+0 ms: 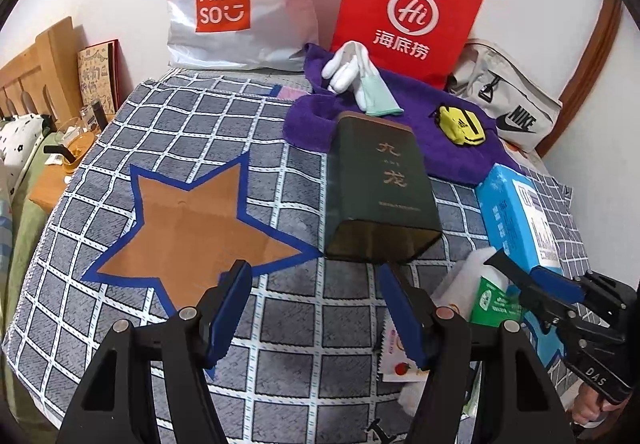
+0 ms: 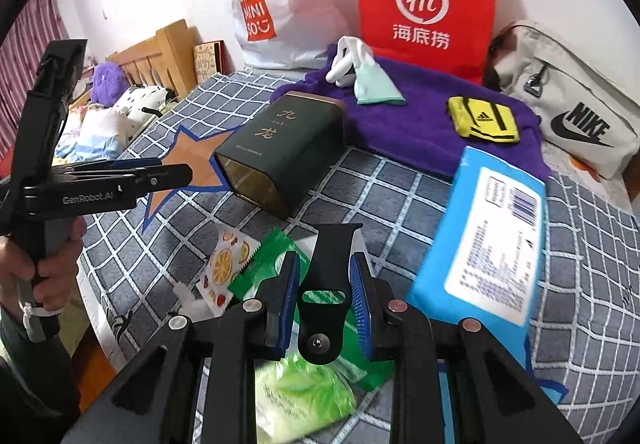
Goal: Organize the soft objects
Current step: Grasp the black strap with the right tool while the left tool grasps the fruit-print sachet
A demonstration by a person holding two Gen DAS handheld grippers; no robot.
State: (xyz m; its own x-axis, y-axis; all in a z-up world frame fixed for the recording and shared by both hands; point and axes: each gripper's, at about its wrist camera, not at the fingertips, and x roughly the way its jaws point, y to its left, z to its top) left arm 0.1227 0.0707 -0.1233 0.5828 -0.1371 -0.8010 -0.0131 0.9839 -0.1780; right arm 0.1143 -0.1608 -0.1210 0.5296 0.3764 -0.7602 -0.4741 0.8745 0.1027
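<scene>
My right gripper [image 2: 325, 268] is shut on a black watch strap [image 2: 326, 284], held above green packets [image 2: 276, 264]; it also shows in the left wrist view [image 1: 532, 276]. My left gripper [image 1: 316, 276] is open and empty over the checked cloth [image 1: 280, 324], just short of the dark green tin box [image 1: 376, 184] lying on its side. A purple towel [image 2: 412, 124] lies further back with a white and mint glove [image 2: 360, 72] and a yellow Adidas pouch [image 2: 482, 120] on it. A blue wipes pack [image 2: 488, 244] lies to the right.
A white Miniso bag [image 1: 240, 0], a red paper bag [image 1: 408, 16] and a grey Nike bag [image 1: 508, 104] stand against the wall. An orange star with blue edging [image 1: 192, 220] marks the cloth. A fruit-print sachet [image 2: 226, 268] lies by the green packets. A bed is at the left.
</scene>
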